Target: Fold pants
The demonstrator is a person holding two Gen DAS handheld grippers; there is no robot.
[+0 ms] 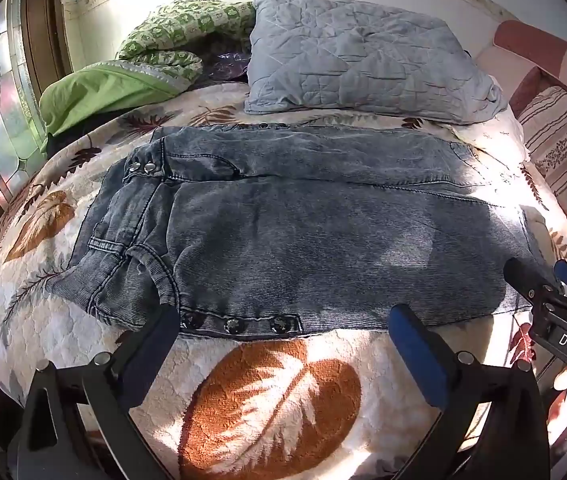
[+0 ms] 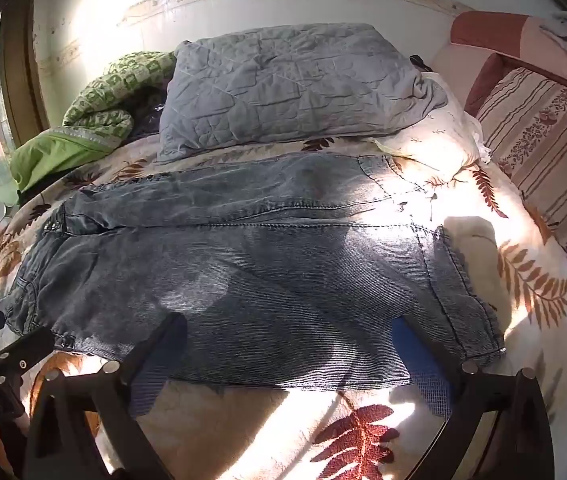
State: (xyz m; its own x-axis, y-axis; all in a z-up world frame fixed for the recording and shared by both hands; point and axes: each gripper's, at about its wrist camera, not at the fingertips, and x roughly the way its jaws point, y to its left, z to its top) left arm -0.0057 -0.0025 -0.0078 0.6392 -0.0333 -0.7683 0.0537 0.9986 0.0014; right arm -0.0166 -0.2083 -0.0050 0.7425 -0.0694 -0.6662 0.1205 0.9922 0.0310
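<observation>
Left tool (image 1: 283, 322) jaws spread wide, empty, hanging over near edge of pants (image 1: 303, 232) by waist end. Right tool (image 2: 289, 340) likewise wide open, holding nothing, over near edge toward leg hems. Grey denim pants lie flat, already folded leg over leg, lengthwise across leaf-print quilt (image 1: 267, 396) on bed. Behind: blue-grey pillow (image 1: 367, 58), green bedding (image 1: 123, 80), wall.

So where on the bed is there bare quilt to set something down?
Free: the leaf-print quilt between the jeans' near edge and the grippers, and the sunlit patch right of the hems. Crowded: the far side, with grey pillow and green bedding.
</observation>
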